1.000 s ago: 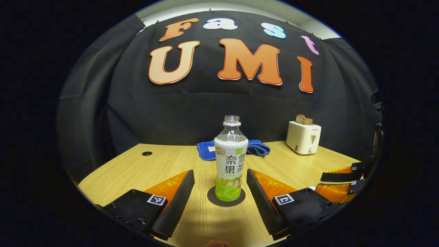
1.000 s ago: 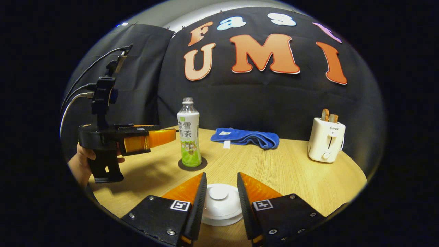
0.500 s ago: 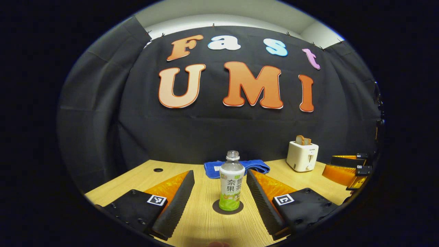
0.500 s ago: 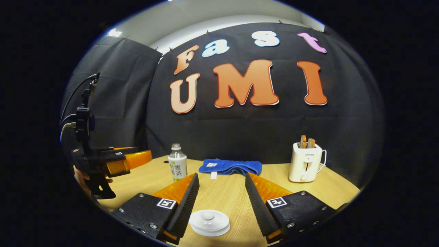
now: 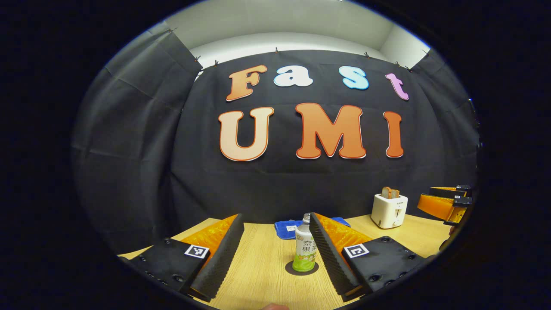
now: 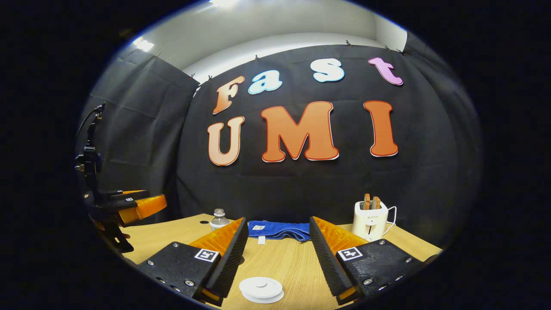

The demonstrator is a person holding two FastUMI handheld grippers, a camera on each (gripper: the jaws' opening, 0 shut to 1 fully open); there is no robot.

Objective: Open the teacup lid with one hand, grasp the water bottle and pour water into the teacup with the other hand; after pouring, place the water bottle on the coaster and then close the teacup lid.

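Holding your left claw (image 5: 275,254) raised above the table (image 5: 262,280), you have its fingers spread wide with nothing between them. In the left gripper view the bottle (image 5: 304,249) stands upright on the dark round coaster (image 5: 301,268), well ahead of the claw and partly behind the inner edge of its right finger. Behind the bottle a blue cloth (image 5: 285,228) lies near the back of the table, and a white toaster (image 5: 389,210) with bread in its slots stands farther right. At the right edge of that view your other claw shows, held up off the table.

In the right gripper view your left claw hangs at the far left, above the table edge. Your right claw (image 6: 277,254) is released too, fingers wide apart and gripping nothing. The bottle's top peeks over its left finger. The teacup lid (image 6: 261,289) sits flat below and between the fingers, touched by neither; you cannot tell the cup beneath it from the lid. The blue cloth lies beyond, and the toaster stands at the right
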